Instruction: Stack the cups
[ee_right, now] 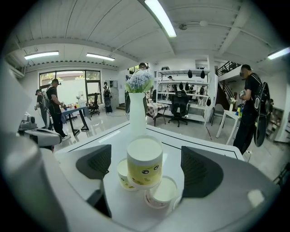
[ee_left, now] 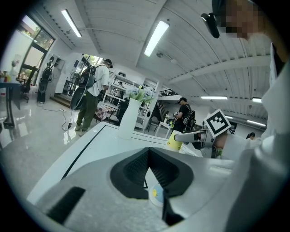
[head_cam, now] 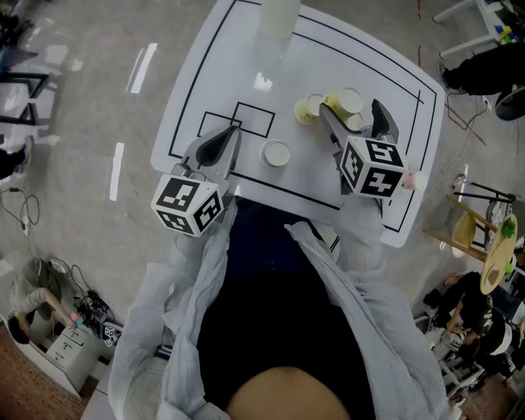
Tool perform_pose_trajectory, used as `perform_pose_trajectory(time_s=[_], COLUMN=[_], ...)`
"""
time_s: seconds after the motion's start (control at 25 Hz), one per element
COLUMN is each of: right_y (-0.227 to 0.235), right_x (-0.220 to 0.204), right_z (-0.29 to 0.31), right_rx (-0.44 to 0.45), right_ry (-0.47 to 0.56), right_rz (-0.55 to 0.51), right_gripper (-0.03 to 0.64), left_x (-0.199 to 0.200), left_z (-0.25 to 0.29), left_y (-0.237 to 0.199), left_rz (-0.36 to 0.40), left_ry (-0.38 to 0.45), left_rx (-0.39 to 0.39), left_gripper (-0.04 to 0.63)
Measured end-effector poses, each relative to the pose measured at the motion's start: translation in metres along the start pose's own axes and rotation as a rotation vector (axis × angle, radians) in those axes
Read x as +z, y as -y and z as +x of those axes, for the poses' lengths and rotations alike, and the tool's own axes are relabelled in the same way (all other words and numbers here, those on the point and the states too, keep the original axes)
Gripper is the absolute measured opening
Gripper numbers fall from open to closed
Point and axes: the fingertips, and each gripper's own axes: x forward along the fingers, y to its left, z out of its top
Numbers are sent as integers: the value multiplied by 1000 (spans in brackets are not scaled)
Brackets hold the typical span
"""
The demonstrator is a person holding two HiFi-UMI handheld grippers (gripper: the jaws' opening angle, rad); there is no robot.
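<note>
On the white table (head_cam: pixel 205 66) stands a yellow cup with a cartoon face (ee_right: pixel 144 162), with a smaller cup (ee_right: pixel 123 174) at its left and another cup (ee_right: pixel 162 191) in front of it. My right gripper (ee_right: pixel 147 167) is open wide around this cluster (head_cam: pixel 344 102), and its pads are clear of the tall cup. A single cup (head_cam: pixel 276 153) stands alone mid-table and shows just below the jaws as the lone cup (ee_left: pixel 156 194) in the left gripper view. My left gripper (head_cam: pixel 232 131) is shut and empty, to the left of that cup.
A tall white vase (head_cam: pixel 277 20) with flowers stands at the table's far side, behind the cups as the vase (ee_right: pixel 138 115). Black lines mark rectangles on the table. People, desks and chairs fill the room beyond it.
</note>
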Motion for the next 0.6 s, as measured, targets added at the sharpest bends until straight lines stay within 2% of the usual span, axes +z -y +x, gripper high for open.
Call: perform_pose_trajectory(time_s=[0.24, 0.6], right_y=[-8, -6], right_x=[1, -3], right_z=[-13, -50], right_rx=[-24, -121], right_ry=[25, 112], right_rz=[-16, 134], right_gripper=[497, 484], left_x=[5, 15], left_z=[-4, -1], left_y=[6, 24], left_rz=[21, 100], left_ry=[-5, -32], left_rx=[-49, -206], left_gripper=[0, 0])
